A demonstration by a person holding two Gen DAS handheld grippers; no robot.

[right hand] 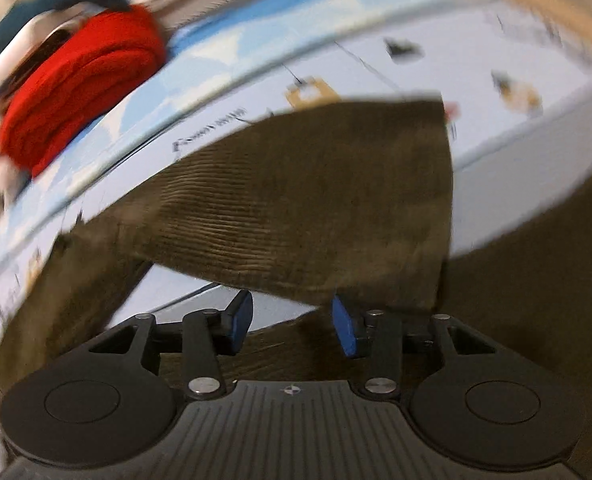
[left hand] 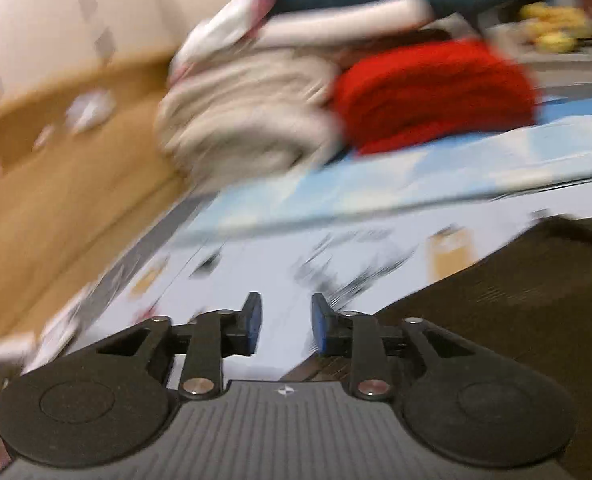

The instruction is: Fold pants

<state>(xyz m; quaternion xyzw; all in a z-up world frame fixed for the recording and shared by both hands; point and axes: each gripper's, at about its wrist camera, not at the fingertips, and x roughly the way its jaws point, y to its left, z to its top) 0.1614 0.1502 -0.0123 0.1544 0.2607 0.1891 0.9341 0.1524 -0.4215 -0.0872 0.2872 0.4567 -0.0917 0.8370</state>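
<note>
Both grippers, left gripper [left hand: 284,320] and right gripper [right hand: 292,322], stand parted and empty over the white printed sheet [left hand: 280,264], where brown corduroy pants [right hand: 316,200] lie beside a red folded garment [right hand: 84,84].

Dark brown corduroy pants [right hand: 296,200], partly folded, on white surface.

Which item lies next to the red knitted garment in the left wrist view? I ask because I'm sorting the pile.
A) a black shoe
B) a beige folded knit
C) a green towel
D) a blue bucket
B: a beige folded knit lies pressed against the left side of the red knitted garment on the light blue printed surface.
</note>
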